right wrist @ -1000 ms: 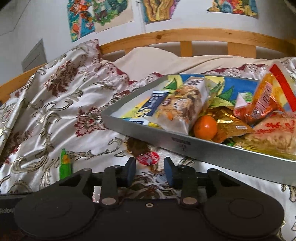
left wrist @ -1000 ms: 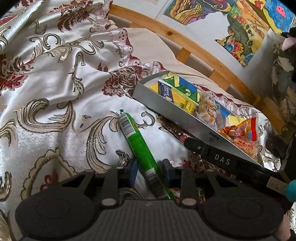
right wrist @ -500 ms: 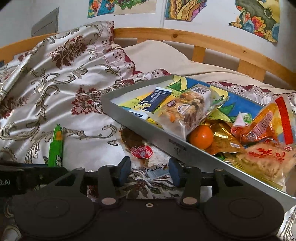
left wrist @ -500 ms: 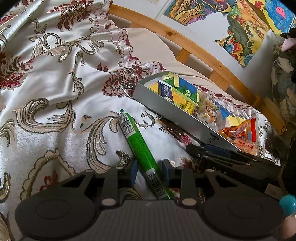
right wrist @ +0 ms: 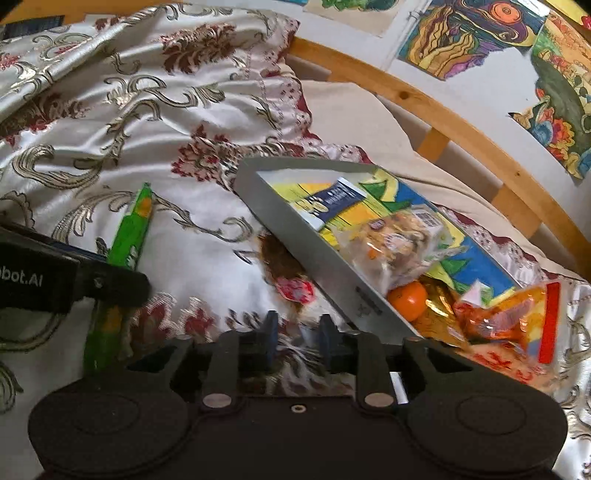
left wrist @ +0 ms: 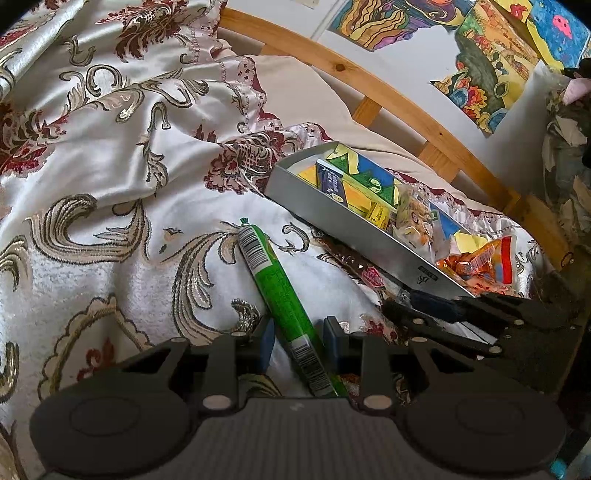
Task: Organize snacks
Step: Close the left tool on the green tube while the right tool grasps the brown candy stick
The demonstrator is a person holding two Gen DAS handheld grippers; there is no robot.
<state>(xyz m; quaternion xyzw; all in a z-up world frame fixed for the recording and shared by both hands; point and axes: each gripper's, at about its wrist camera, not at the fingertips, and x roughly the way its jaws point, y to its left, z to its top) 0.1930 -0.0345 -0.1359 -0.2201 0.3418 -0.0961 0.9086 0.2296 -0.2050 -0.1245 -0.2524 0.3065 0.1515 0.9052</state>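
A green snack tube (left wrist: 273, 280) lies lengthwise on the bedspread. It runs between the pads of my left gripper (left wrist: 299, 338), which sit close against its sides. The right wrist view shows the same tube (right wrist: 133, 229) with my left gripper's fingers (right wrist: 118, 290) across it. A grey tray (right wrist: 314, 251) holds a blue packet (right wrist: 332, 199), a clear nut bag (right wrist: 399, 240), a mandarin (right wrist: 408, 301) and an orange bag (right wrist: 509, 317). My right gripper (right wrist: 297, 328) hovers at the tray's near wall. Its jaws are closing, with only blurred cloth between them. A small brown-and-red packet (right wrist: 291, 284) lies just ahead of it.
The rumpled floral bedspread (left wrist: 110, 166) rises in folds at the left. A cream pillow (right wrist: 351, 114) and a wooden headboard (right wrist: 443, 110) stand behind the tray. Coloured drawings (right wrist: 480, 33) hang on the wall. My right gripper (left wrist: 406, 304) reaches in beside the tray (left wrist: 351, 225).
My right gripper has rolled and shifted sideways, so its view tilts. Its jaws widened, then narrowed. The left gripper and the green tube have stayed put.
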